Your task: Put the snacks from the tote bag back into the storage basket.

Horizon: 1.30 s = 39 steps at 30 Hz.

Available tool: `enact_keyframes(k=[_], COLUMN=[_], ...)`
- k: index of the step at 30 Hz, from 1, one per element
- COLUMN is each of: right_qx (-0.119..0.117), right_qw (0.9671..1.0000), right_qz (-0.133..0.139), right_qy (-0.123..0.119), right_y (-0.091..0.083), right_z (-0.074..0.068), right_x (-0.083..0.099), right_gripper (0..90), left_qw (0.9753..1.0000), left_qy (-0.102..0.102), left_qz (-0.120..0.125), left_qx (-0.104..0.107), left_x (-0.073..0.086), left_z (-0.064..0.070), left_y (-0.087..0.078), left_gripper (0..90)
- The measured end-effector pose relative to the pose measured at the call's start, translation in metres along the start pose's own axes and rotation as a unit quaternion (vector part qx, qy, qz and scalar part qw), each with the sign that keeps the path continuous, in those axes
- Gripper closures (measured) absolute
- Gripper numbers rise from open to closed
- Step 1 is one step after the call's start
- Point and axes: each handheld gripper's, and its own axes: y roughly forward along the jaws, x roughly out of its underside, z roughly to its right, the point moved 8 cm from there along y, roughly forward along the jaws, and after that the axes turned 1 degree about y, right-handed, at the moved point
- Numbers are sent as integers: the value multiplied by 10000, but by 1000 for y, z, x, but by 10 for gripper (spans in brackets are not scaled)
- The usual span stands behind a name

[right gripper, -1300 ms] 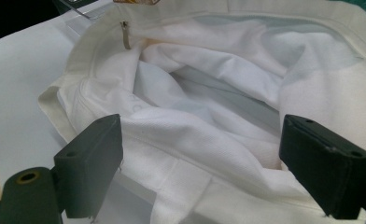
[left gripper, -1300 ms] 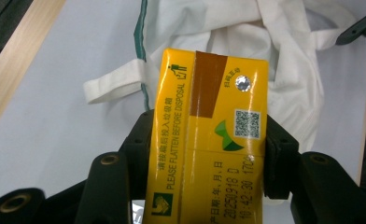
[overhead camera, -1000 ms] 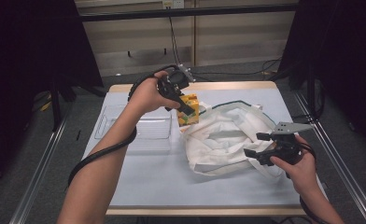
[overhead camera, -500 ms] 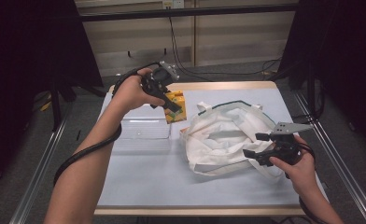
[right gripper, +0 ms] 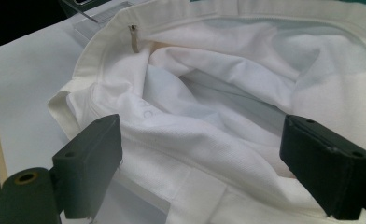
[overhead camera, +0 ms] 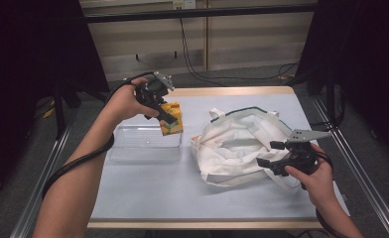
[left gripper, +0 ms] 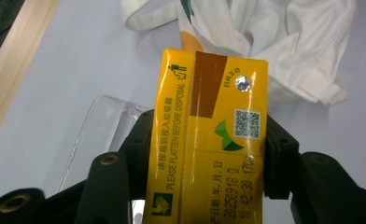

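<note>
I am holding a yellow drink carton (left gripper: 214,140) with my left gripper (overhead camera: 163,115), and its two black jaws are pressing on the narrow sides of the carton. In the high view the carton (overhead camera: 172,119) is hanging in the air over the far right part of the clear plastic tray (overhead camera: 138,148), not touching it. I am judging that this carton is light and rather stiff, but its walls can bend in if I am squeezing too much. The printed skin is looking smooth, so it may slide between the pads. Taking it by the narrow sides near the middle seems right to me.

My right gripper (overhead camera: 282,161) is resting at the near right edge of the white cloth bag (overhead camera: 237,144), with its jaws wide apart and nothing between them. The cloth is lying just under and in front of them. The bag (right gripper: 209,112) is soft and crumpled, and its mouth is open toward me.

The tray is standing just beside the bag on the pale table (overhead camera: 148,193). The bag's loose handles (left gripper: 148,16) are lying near the tray, and they could catch the carton.
</note>
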Motion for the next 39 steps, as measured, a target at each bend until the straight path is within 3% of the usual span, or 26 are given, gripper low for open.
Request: enact_keyframes(k=[5, 11, 18, 22, 27, 28, 33, 35, 38, 39], right_qx=[-56, -45, -62, -76, -73, -72, -62, -51, -53, -56], right_qw=[10000, 10000, 9999, 10000, 10000, 10000, 10000, 10000, 10000, 10000], right_qz=[-10, -28, -83, -48, -57, -53, -49, -44, -52, -52], right_qy=[40, 3, -19, -14, -35, -31, -30, -39, -37, -33], right_y=[4, 4, 5, 4, 4, 4, 2, 2, 2, 2], right_z=[-2, -3, -5, -6, -6, -6, -5, -5, -6, -6], right_x=[1, 2, 4, 2, 3, 3, 2, 2, 3, 2], right_gripper=[131, 130, 127, 127, 127, 127, 126, 126, 126, 126], left_qw=[9999, 9996, 9983, 9980, 9974, 9973, 9969, 9972, 9974, 9974], left_qy=[-53, 54, 188, 132, 248, 172, 210, 148, 8, -139], left_qz=[39, -213, -205, -206, -202, -161, -229, -148, -198, -127], left_qx=[86, 190, 520, 579, 648, 695, 725, 723, 699, 702], left_x=[17, 37, 45, 47, 48, 48, 52, 51, 51, 51], left_z=[-1, -4, 4, 5, 5, 6, 7, 9, 8, 9], left_y=[4, 12, 33, 44, 59, 61, 69, 70, 70, 71], left_gripper=[494, 494, 493, 492, 491, 491, 487, 476, 362, 313])
